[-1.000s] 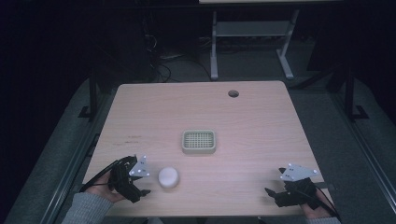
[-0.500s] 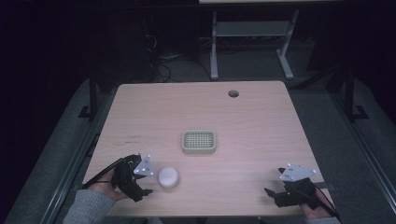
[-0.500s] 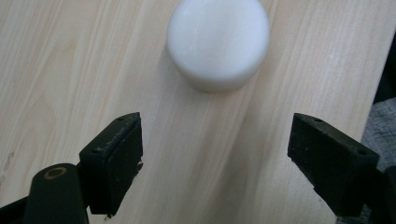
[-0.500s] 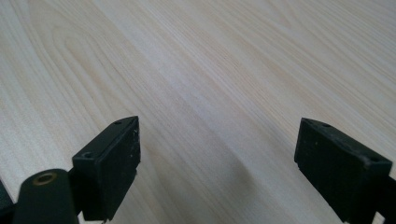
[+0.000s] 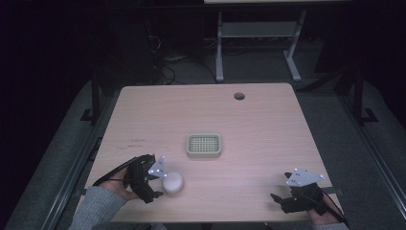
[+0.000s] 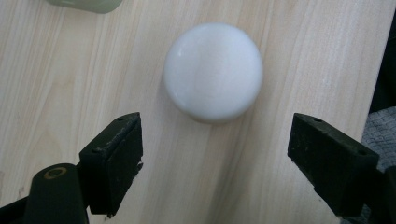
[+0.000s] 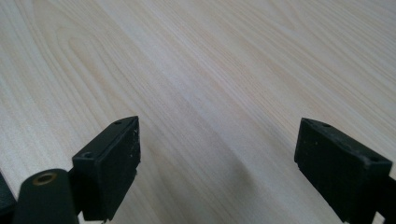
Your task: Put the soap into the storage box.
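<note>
Pale wooden table (image 5: pixel 268 120) in a dark room, a metal stand (image 5: pixel 258 38) beyond it. Left gripper (image 5: pixel 155 184), jaws spread wide, now sits closer to the white ball (image 5: pixel 172 183), which lies just ahead of the jaw tips, untouched; the green tray (image 5: pixel 204 145) lies farther ahead. Right gripper (image 5: pixel 280 201), jaws apart over bare wood, is unchanged.

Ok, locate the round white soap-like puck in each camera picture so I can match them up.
High view: the round white puck lies near the table's front left, just ahead of the left gripper.
Left gripper view: upper centre, beyond the open jaws.
Right gripper view: not in it.
Shared landmark: the pale green slotted tray, at the top edge.
</note>
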{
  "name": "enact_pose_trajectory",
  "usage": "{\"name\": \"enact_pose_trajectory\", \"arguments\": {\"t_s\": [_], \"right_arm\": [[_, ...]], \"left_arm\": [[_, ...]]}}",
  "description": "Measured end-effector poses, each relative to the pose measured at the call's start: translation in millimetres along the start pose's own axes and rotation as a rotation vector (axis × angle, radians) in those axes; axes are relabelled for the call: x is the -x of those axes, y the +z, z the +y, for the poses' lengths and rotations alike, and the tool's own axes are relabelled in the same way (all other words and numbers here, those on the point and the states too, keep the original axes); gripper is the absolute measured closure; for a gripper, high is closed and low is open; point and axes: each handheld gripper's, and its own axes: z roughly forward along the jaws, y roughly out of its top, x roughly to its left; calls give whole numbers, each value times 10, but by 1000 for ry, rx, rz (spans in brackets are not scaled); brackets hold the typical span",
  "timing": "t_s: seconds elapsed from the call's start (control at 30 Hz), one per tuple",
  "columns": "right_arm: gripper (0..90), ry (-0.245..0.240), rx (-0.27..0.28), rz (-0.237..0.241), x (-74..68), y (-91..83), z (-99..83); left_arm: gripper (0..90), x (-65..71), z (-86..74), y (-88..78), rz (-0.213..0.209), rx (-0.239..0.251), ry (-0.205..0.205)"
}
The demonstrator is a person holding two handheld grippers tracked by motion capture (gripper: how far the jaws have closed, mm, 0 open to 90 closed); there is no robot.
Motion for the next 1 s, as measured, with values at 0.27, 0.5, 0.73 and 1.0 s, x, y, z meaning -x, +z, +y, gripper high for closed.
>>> {"name": "enact_pose_trajectory", "arguments": {"t_s": [0.27,0.5,0.73,1.0], "right_arm": [[139,-8,-2,6,-4,8,6],[139,-7,1,8,-5,4,7],[139,-9,1,10,-9,6,9],[139,-10,1,10,-8,5,9]], "left_arm": [[179,-24,135,34,-15,-9,24],[179,-33,234,73,-23,-19,44],[183,-50,270,115,-36,-38,51],[183,-52,330,201,-60,-63,61]]}}
